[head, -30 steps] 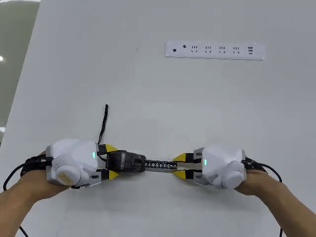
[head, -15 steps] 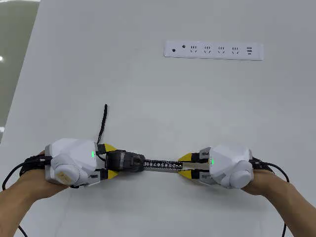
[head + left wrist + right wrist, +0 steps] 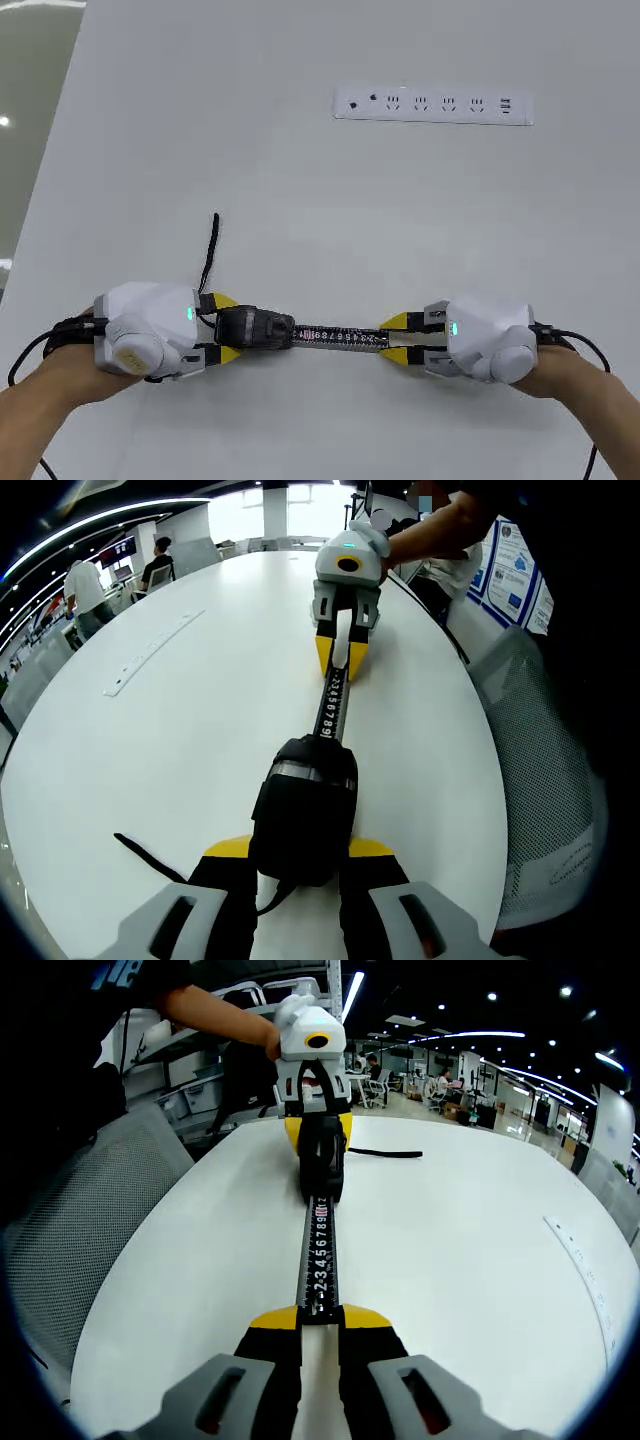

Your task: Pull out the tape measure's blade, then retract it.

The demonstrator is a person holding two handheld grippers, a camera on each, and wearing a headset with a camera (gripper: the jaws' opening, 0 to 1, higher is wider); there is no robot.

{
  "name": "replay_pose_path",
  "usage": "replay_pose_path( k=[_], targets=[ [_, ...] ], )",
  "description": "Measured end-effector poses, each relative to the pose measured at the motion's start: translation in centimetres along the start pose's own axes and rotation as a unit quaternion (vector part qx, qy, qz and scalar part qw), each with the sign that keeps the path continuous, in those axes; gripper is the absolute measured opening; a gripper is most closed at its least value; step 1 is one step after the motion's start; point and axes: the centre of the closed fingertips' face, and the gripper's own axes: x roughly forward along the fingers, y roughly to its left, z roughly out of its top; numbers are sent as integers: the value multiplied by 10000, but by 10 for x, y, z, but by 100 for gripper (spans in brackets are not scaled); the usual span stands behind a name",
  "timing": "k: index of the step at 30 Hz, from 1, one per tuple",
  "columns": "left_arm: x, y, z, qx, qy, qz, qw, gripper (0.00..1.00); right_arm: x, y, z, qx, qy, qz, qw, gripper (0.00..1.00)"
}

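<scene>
A black tape measure case (image 3: 254, 328) lies on the white table, and my left gripper (image 3: 222, 327) is shut on its rear end. In the left gripper view the case (image 3: 304, 806) sits between the yellow-tipped fingers (image 3: 228, 853). The dark numbered blade (image 3: 338, 336) runs right from the case to my right gripper (image 3: 397, 338), which is shut on the blade's tip. In the right gripper view the blade (image 3: 319, 1256) stretches from my right gripper (image 3: 319, 1315) away to the case (image 3: 322, 1165). A black wrist strap (image 3: 210, 250) trails from the case toward the back.
A white power strip (image 3: 433, 104) lies flat at the back right of the white table (image 3: 300, 180). The table's left edge (image 3: 50, 150) runs diagonally beside a grey floor. Chairs and other people stand beyond the table in the gripper views.
My right gripper has moved to the right with the blade's tip, and more of the blade is out of the case. The left gripper and case have stayed put.
</scene>
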Motion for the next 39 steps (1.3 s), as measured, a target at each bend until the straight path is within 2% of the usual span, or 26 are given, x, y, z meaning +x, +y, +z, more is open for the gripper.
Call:
replay_pose_path(
  k=[10, 39],
  targets=[
    [0, 0, 0, -22, -17, 4, 10000, 28, -9, -1, -7, 20, 34, 12, 10000, 12],
    [-1, 1, 2, -41, -15, 3, 10000, 28, -48, -3, -40, 99, 290, -47, 9995, 12]
  ],
)
